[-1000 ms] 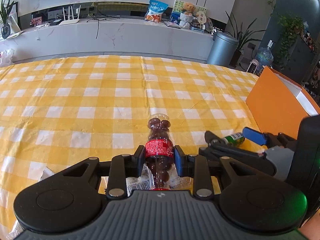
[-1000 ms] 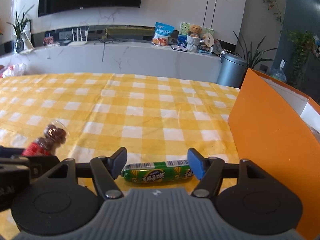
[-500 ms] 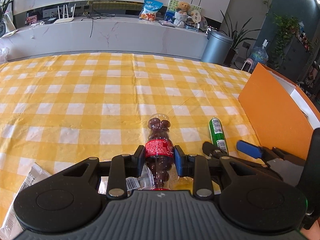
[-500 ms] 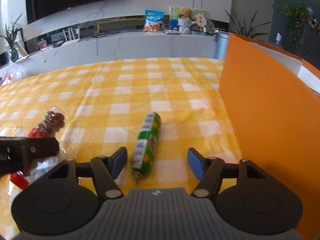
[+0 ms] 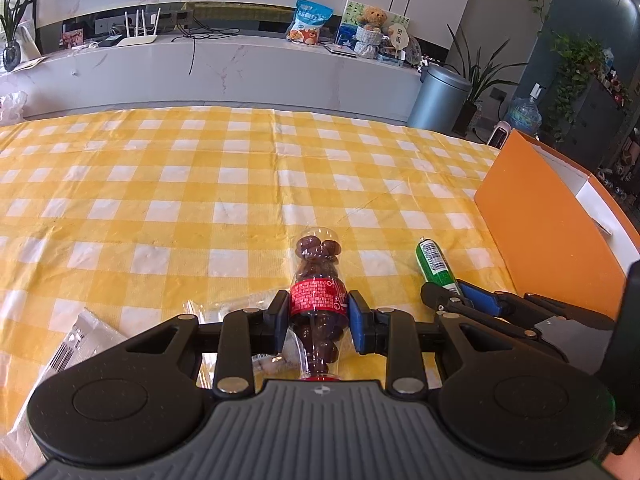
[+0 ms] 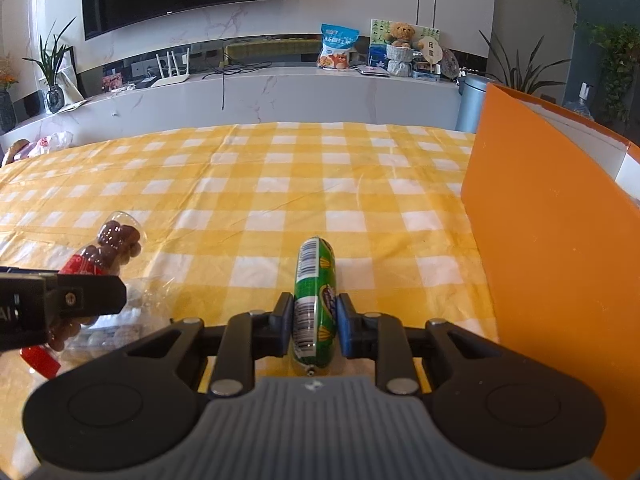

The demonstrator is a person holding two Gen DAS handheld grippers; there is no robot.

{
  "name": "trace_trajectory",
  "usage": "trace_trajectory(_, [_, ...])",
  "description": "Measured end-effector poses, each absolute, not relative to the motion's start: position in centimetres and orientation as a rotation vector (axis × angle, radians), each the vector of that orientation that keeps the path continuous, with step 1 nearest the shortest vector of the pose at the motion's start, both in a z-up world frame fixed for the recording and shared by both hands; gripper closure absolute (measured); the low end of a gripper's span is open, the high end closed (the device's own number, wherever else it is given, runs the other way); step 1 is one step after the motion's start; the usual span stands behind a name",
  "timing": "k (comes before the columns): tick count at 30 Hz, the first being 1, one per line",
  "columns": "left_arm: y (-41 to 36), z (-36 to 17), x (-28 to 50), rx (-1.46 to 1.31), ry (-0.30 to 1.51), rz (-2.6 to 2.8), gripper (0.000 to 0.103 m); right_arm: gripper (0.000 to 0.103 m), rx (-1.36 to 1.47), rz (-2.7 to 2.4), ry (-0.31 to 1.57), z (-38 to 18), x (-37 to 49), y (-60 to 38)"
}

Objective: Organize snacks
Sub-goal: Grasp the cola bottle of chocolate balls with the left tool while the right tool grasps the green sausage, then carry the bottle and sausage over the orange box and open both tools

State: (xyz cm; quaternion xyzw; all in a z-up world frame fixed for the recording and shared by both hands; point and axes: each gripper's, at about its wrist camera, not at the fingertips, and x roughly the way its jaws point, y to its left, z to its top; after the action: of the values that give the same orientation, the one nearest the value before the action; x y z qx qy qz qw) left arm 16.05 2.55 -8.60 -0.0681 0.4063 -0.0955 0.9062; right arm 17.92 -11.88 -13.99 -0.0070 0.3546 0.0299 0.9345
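A small clear bottle of chocolate balls (image 5: pixel 316 264) with a red label lies lengthwise between my left gripper's (image 5: pixel 318 308) pads, which are shut on its label. In the right wrist view the same bottle (image 6: pixel 116 240) shows at the left. A green sausage stick (image 6: pixel 314 272) points away from me on the yellow checked cloth. My right gripper (image 6: pixel 314 316) is closing and its pads press both sides of the stick. From the left wrist view, the sausage (image 5: pixel 434 264) pokes out ahead of the right gripper (image 5: pixel 460 296).
An open orange box (image 6: pixel 552 240) stands close on the right, its wall (image 5: pixel 540 232) just beyond the right gripper. Clear snack wrappers (image 5: pixel 76 344) lie at the near left under the left gripper. The checked tablecloth (image 5: pixel 240 184) stretches ahead.
The right gripper's jaws went from wide apart to pressed on the sausage, which now lies lengthwise between them instead of crosswise. The left gripper keeps its hold on the bottle.
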Motion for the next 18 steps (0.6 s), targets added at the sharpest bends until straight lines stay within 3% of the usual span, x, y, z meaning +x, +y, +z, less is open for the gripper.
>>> trace_trajectory(18, [-1.2,-2.5,10.1,-0.202,0.761,-0.275,0.069,0.083,0.006,0.192,0.576,-4.5,7.0,-15.4])
